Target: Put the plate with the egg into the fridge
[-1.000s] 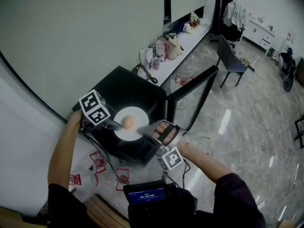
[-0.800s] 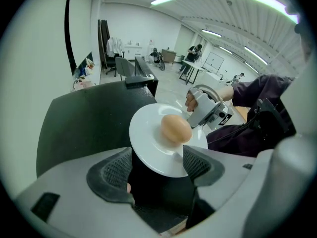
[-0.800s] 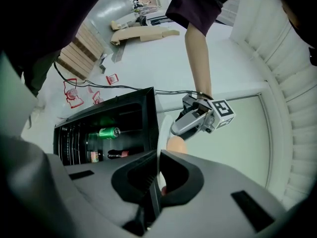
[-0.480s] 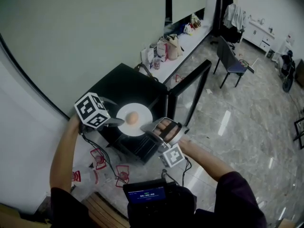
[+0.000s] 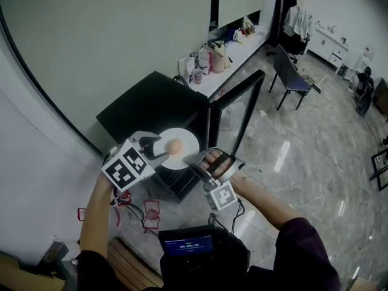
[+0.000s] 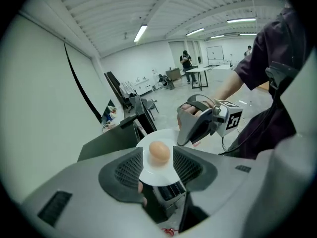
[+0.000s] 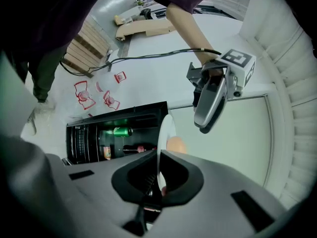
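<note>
A white plate [image 5: 182, 143] with a brown egg [image 5: 174, 146] on it hangs level in front of the black fridge [image 5: 151, 105], whose door [image 5: 239, 111] stands open. My right gripper [image 5: 195, 164] is shut on the plate's near rim; in the right gripper view the plate [image 7: 161, 143] shows edge-on between the pads, with the egg [image 7: 176, 144] behind it. My left gripper [image 5: 153, 145] is at the plate's left rim. Its jaws are closing, and in the left gripper view the plate [image 6: 158, 171] and egg [image 6: 158, 151] lie between them, with no pad visibly pressing.
Inside the fridge a green can [image 7: 119, 131] and bottles lie on shelves. Red-marked tags [image 5: 151, 211] and cables lie on the floor by the fridge. A low counter with bags [image 5: 212, 59] and a chair [image 5: 294, 77] stand further back.
The plate with the egg has come off the fridge top to the open front. The left gripper has dropped lower and nearer me, and its jaws have narrowed.
</note>
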`<move>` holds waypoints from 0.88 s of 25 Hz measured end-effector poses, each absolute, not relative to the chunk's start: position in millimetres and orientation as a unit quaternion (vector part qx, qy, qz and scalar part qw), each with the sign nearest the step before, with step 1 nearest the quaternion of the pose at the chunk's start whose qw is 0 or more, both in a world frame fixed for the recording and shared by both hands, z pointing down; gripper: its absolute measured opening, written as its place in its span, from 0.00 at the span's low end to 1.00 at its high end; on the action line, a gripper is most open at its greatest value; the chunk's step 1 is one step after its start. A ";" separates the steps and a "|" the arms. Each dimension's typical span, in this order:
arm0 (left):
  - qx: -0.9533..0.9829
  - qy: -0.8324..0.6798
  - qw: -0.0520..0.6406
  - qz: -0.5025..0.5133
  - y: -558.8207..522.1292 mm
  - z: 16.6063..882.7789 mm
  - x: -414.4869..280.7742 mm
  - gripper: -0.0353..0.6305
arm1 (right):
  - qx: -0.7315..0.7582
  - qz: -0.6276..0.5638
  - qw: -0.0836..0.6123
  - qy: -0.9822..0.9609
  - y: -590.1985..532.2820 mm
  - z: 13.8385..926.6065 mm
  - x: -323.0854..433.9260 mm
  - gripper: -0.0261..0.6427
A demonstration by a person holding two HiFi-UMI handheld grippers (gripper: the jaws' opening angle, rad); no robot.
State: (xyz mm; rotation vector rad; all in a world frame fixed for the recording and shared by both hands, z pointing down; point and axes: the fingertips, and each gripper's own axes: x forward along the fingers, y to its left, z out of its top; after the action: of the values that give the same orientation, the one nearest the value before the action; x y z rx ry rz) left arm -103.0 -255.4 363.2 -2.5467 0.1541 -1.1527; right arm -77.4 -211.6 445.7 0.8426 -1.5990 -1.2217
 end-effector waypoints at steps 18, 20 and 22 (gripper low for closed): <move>-0.903 0.287 0.068 -0.313 -185.1 415.1 -34.1 0.07 | 0.266 -0.540 0.429 -0.674 -157.2 481.0 26.9 0.07; -0.897 0.308 0.059 -0.311 -180.1 427.6 -35.3 0.07 | 0.262 -0.538 0.425 -0.680 -152.9 488.4 29.3 0.07; -0.891 0.335 0.052 -0.303 -180.1 439.4 -38.3 0.07 | 0.253 -0.537 0.421 -0.686 -151.0 498.9 28.7 0.07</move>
State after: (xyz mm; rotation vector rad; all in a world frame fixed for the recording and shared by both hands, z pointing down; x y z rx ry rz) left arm -38.3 -180.1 439.4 -2.7104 1.0178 -0.9219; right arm 28.7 -151.0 498.9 0.6344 -1.7185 -1.3440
